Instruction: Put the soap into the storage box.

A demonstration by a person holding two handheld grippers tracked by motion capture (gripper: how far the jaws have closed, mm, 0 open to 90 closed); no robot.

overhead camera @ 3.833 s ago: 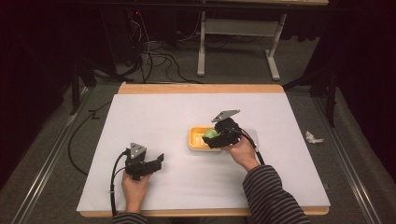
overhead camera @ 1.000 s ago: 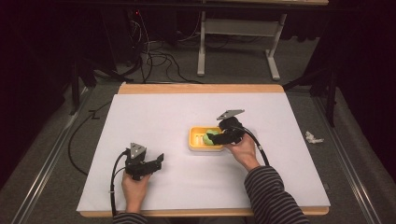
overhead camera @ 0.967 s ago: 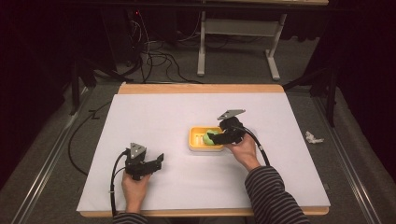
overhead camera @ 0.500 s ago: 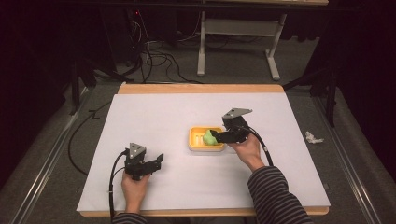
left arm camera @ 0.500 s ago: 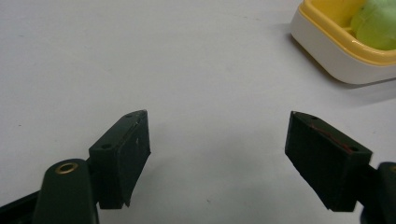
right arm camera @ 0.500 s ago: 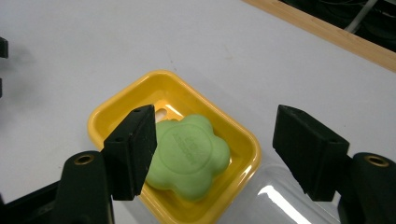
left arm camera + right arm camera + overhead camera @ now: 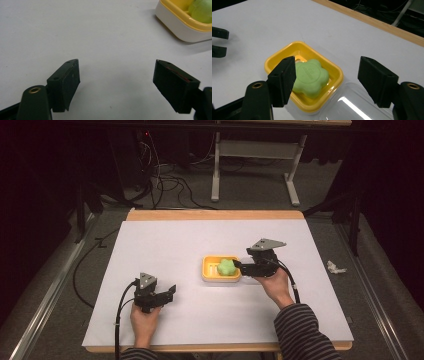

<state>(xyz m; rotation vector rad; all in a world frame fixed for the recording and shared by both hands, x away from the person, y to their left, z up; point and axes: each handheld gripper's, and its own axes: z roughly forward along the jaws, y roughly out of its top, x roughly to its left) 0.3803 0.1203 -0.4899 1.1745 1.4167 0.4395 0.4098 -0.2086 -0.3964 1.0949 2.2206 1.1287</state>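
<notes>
Soap, green and flower-shaped, lies in the yellow dish near the middle of the white surface.

Right gripper sits just right of the dish, its jaws spread wide and holding nothing; in the right gripper view the left jaw stands over the dish's near rim beside the soap, and the right jaw is off past the dish's right side. A clear lid lies on the surface between those jaws, touching the dish's near corner. The right hand holds this gripper from behind, with a striped sleeve below it.

Left gripper rests well left of the dish and nearer the person, jaws also wide apart and empty over bare surface; in the left gripper view a corner of the dish with the soap shows at upper right. The left hand grips it from below.

A crumpled scrap lies on the floor well right of the dish.
</notes>
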